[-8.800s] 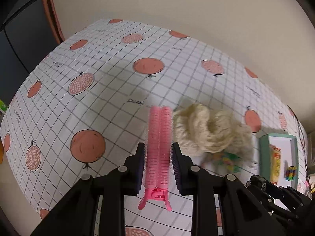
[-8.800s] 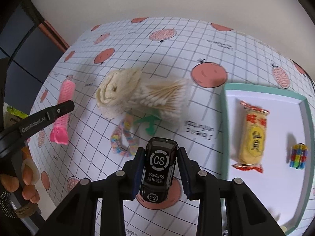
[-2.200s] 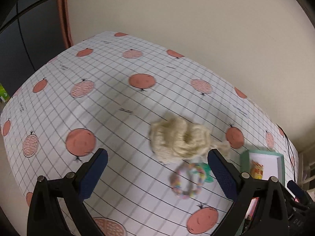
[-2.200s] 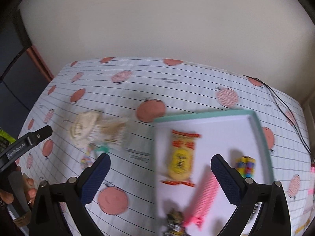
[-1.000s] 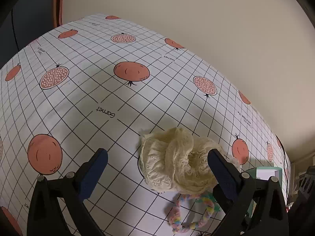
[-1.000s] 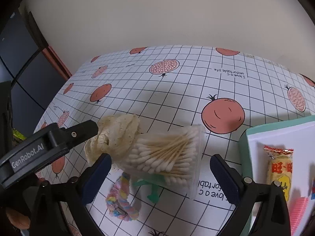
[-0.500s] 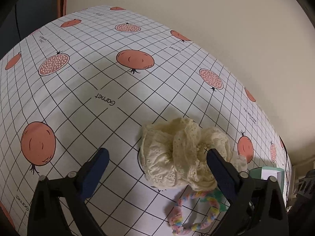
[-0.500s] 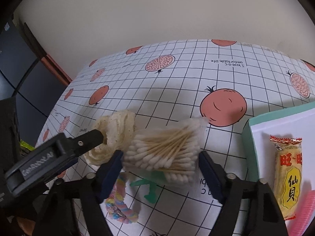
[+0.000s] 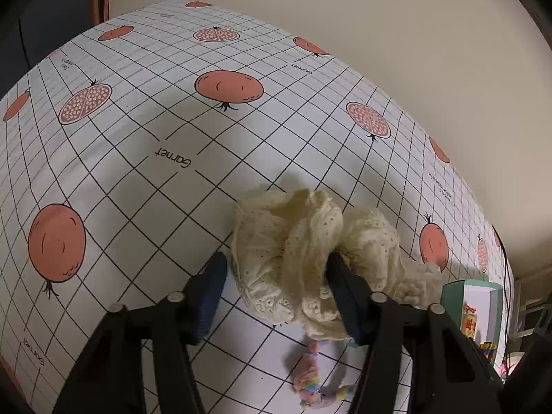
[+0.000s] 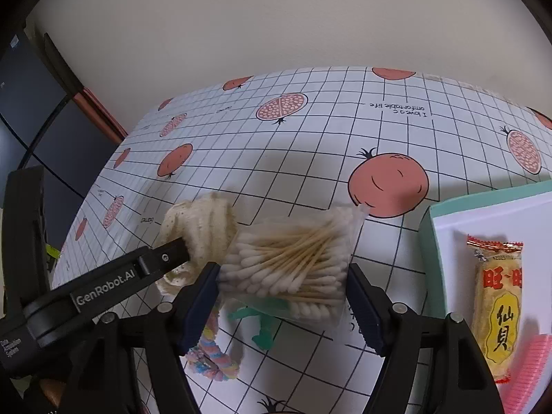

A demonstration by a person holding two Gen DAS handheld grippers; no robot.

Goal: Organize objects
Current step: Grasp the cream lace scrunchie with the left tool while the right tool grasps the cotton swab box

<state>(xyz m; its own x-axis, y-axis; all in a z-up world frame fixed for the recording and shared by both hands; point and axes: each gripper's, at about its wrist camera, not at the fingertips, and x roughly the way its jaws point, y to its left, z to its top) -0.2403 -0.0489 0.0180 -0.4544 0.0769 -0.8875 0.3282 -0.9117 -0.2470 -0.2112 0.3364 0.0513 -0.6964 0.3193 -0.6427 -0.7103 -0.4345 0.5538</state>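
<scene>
Left gripper (image 9: 276, 293) — jaws partly closed around the cream lace scrunchie (image 9: 310, 258), right finger inside its folds; grip not confirmed. Right gripper (image 10: 281, 296) — jaws wide, flanking the clear box of cotton swabs (image 10: 293, 262), left pad touching it. Both lie mid-tablecloth (image 10: 310, 138), left of the teal-rimmed tray (image 10: 448, 214) holding a yellow snack packet (image 10: 496, 303).

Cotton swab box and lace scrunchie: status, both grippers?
Left gripper open, straddling the lace scrunchie. Right gripper open around the cotton swab box, not yet clamped. Scrunchie touches box; green clip beneath.
</scene>
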